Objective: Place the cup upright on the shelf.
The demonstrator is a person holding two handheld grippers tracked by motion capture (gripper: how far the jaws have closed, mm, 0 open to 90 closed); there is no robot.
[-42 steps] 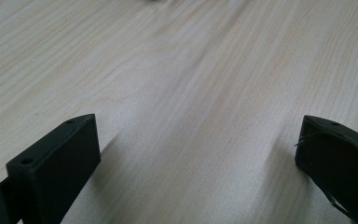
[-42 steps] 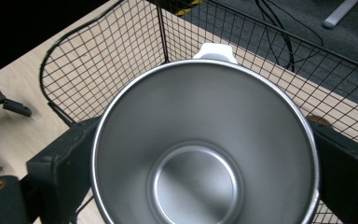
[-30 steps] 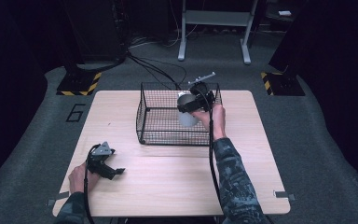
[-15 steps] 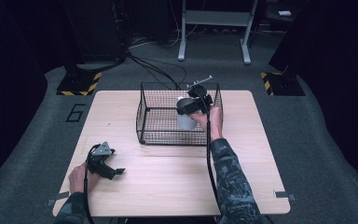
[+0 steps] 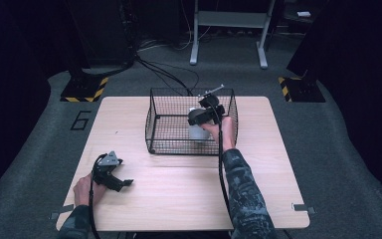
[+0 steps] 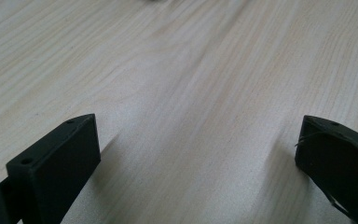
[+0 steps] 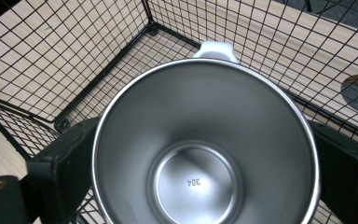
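We see right hand-held gripper (image 5: 202, 118) centre frame, arm outstretched, clamped on steel cup (image 7: 205, 144) inside wire basket (image 5: 165, 133), left hand-held gripper (image 5: 115, 179) lower left, jaws apart, low over table (image 5: 179, 189).

the number "304" is stamped on the inside bottom of the steel cup (image 7: 205, 144), read in the right gripper view; from that camera the digits appear turned on their side, near the middle of the round base. a large digit "6" is marked on the grey floor (image 5: 35, 149) just left of the wooden surface (image 5: 179, 199) in the high view, dark against the carpet. yellow-and-black hazard stripes (image 5: 87, 94) edge the dark base plates standing on the floor behind the surface, one at the left and one at the right. no other writing can be read.
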